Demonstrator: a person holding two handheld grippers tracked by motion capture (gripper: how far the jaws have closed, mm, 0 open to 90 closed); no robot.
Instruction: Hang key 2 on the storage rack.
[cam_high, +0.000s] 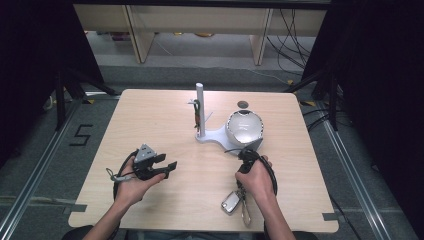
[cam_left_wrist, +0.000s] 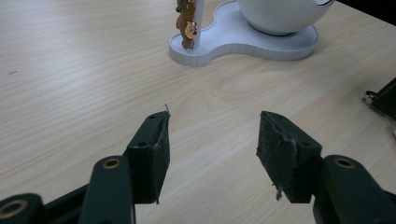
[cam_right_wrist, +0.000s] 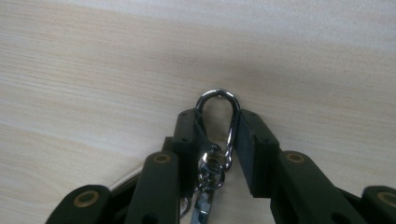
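Right claw (cam_right_wrist: 217, 133) clenched on a carabiner (cam_right_wrist: 217, 121), low over the worktop (cam_high: 165, 120); key fob (cam_high: 230, 202) lies beside the right hand (cam_high: 257, 177) near the front edge. Left claw (cam_left_wrist: 212, 142) released, jaws wide apart (holding nothing), facing the white stand (cam_left_wrist: 243, 44) and bowl (cam_left_wrist: 282, 14).

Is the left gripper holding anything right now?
No: in the left gripper view the left gripper has its jaws spread wide apart, with only bare table between them.
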